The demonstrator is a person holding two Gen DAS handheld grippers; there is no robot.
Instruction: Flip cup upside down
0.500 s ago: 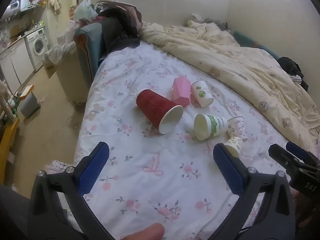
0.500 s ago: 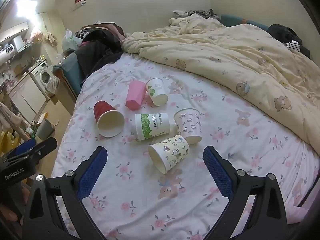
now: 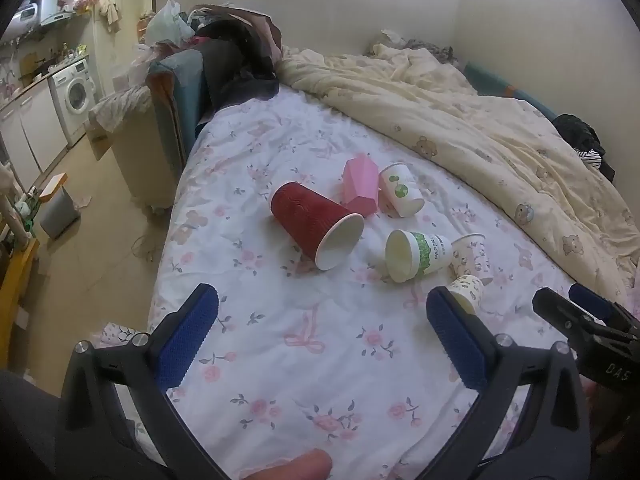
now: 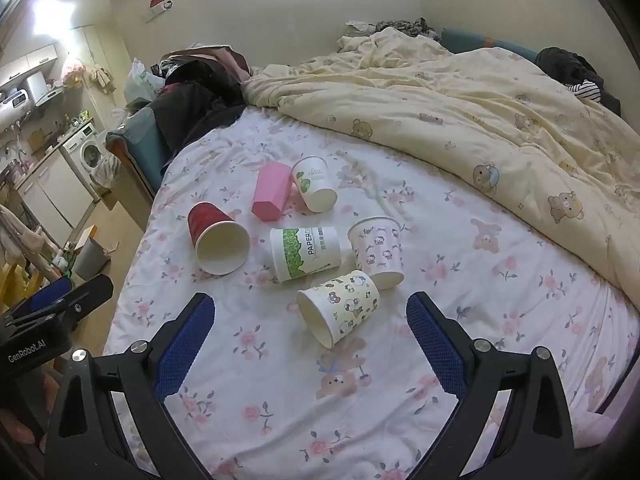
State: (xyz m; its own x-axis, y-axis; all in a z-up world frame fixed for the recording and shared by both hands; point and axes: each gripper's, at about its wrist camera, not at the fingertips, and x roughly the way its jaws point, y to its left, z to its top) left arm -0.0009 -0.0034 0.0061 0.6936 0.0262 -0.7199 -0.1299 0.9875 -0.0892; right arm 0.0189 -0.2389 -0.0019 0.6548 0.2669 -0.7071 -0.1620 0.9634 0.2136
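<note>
— Right wrist view, item one: cartoon-print cup point(image 4: 340, 306), lower centre, on its side, mouth toward the lens, framed by the right gripper point(image 4: 310, 330), tongs spread wide, likely lined up to take it.

— Neighbours?

— Kitty cup point(image 4: 378, 248) touching behind; green-print cup point(image 4: 306, 254), red cup point(image 4: 218, 238), pink cup point(image 4: 271, 190) upward left. Left gripper point(image 3: 322, 330): spread, empty, above the bedsheet point(image 3: 320, 360).

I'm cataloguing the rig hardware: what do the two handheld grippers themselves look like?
Both the left gripper and right gripper have black angular frames with silver screws and two blue textured finger pads. The left one's body reads "GenRobot.AI", the right one's "DAS". No cables or sleeves are clearly visible.
</note>
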